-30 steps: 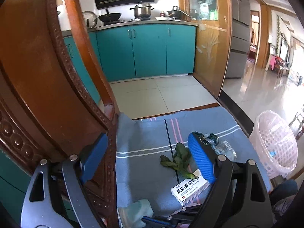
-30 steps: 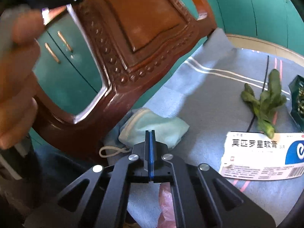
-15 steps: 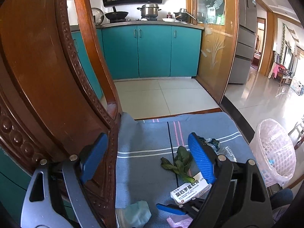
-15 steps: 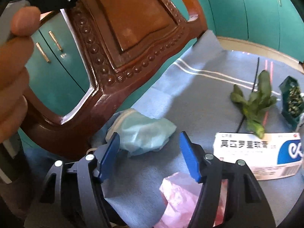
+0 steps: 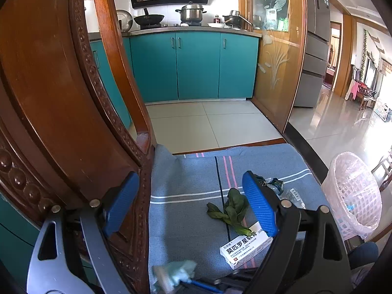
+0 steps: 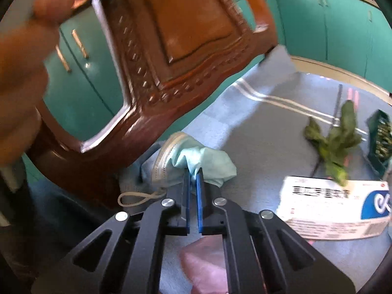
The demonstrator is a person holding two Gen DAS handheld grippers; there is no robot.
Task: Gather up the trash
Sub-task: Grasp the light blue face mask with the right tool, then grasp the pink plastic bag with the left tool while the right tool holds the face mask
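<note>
A crumpled pale green face mask (image 6: 210, 164) lies on the blue striped cloth (image 6: 257, 132) covering a chair seat, close to the carved chair back. My right gripper (image 6: 193, 171) is shut on a fold of the mask. The mask (image 5: 176, 272) also shows at the bottom of the left wrist view. A white medicine box (image 6: 335, 210), a wilted green leaf (image 6: 335, 142), a dark green packet (image 6: 381, 142) and a pink plastic scrap (image 6: 203, 262) lie on the cloth too. My left gripper (image 5: 189, 181) hangs open above the seat, holding nothing.
The carved wooden chair back (image 5: 61, 122) rises right beside the mask on the left. A pink-lined waste basket (image 5: 352, 196) stands on the floor to the right of the seat. Crumpled wrappers (image 5: 274, 183) lie near the seat's right edge. A person's hand (image 6: 22, 73) fills the right wrist view's left side.
My right gripper went from shut to open, moved up to the mask, and has closed on it. The left gripper has stayed open in the same place.
</note>
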